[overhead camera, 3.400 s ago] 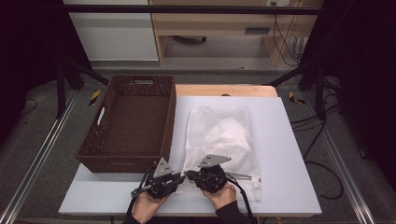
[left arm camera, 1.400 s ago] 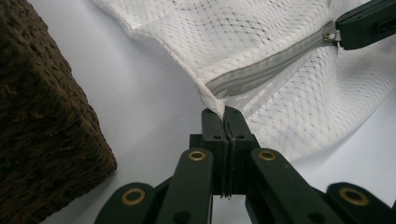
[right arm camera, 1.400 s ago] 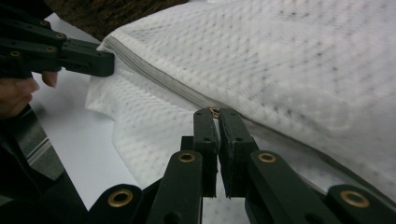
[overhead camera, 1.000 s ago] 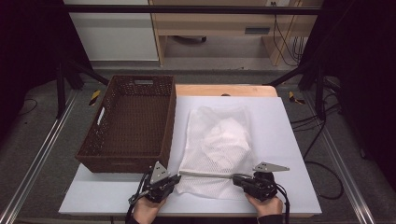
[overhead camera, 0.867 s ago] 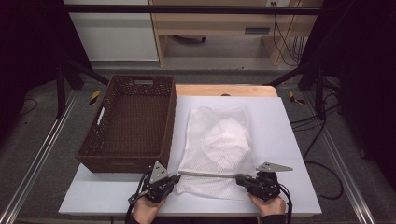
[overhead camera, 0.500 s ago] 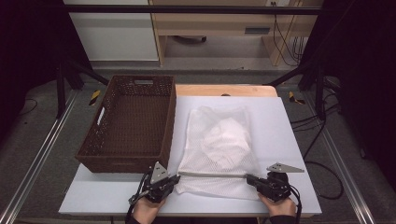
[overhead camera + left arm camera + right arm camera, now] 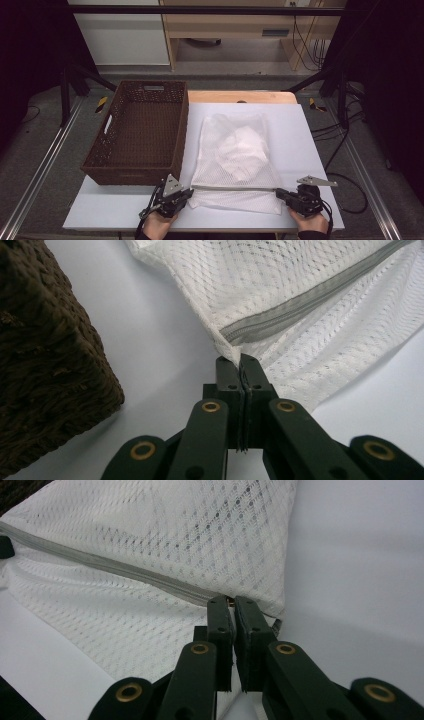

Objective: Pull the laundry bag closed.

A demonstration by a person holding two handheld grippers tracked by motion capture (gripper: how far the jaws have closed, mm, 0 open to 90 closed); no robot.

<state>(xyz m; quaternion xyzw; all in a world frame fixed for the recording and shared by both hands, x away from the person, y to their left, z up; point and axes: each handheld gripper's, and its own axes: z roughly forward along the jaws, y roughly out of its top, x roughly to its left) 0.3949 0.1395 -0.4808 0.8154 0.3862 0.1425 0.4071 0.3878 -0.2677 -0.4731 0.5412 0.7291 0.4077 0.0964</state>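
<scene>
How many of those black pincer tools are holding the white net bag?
2. The left gripper pinches the mesh bag at the zip's left end; the right gripper pinches its right end, both at the table's near edge.

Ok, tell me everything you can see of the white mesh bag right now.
The mesh bag is white netting, lying flat on the white table just right of the wicker basket, with a white crumpled item showing through it. A grey zipper runs taut along its near edge. The left gripper is clamped on the zipper's left end, and the right gripper is pinched at its right end, apparently on the pull.
</scene>
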